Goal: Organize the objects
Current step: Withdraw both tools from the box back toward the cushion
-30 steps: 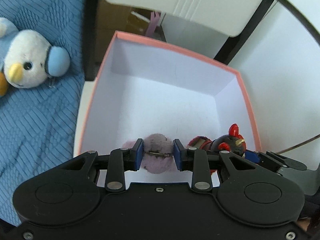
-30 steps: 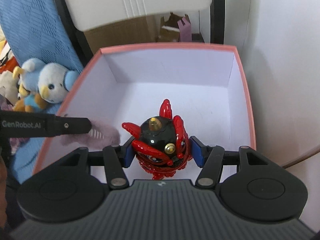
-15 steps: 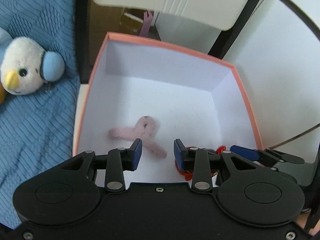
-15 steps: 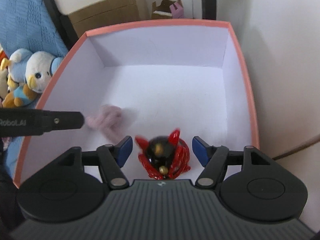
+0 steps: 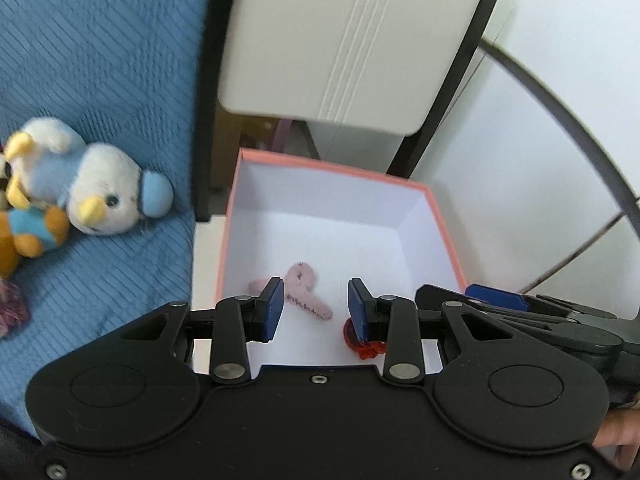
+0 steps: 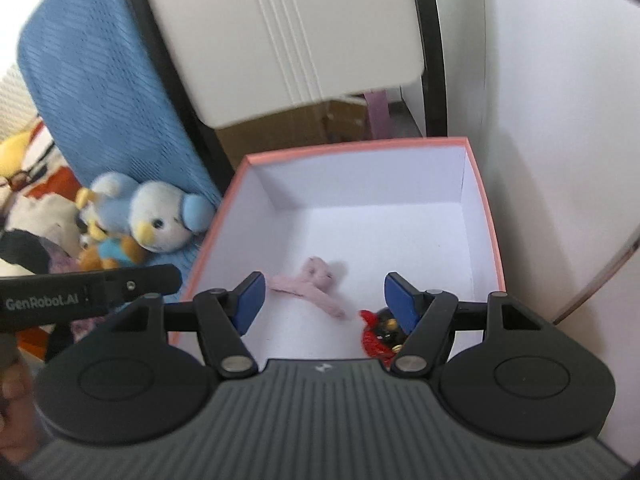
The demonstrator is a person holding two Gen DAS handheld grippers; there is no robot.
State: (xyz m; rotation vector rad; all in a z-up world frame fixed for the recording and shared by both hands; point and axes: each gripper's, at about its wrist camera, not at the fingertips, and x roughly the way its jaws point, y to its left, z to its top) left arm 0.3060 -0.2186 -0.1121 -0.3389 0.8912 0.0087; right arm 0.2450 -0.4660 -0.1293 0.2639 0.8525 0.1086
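— So what changed over this last second, going from the left side across?

— On the far left nothing did: the blue penguin plush [image 5: 108, 196] lies on the blue quilted cover [image 5: 100, 60] outside the box, as it did a second ago. Next, the left gripper [image 5: 316, 308]. A second ago its blue pads pinched the pink fuzzy ribbon [image 5: 300, 288]; now the jaws stand apart with nothing between them, and the ribbon lies loose on the white floor of the pink-rimmed box [image 5: 340, 168], towards its left near corner.

— And the right side?

— Same story. The right gripper [image 6: 326, 300] was closed around the red and black figurine [image 6: 380, 330] a second ago. Now its jaws are spread wide and empty, and the figurine sits on the box floor near the front wall, partly hidden behind the right finger [image 6: 402, 300]. Ribbon and figurine lie close together but apart.

— Have the hands moved off?

— Both have lifted: the box looks smaller and lower in each wrist view than it did, and more of the white chair back [image 5: 352, 40] shows above it.

— Meaning for the tidy-up?

— Two items are stowed, I'd say, and both grippers are free. The plush outside the box looks like the likely next candidate, though that's my guess.
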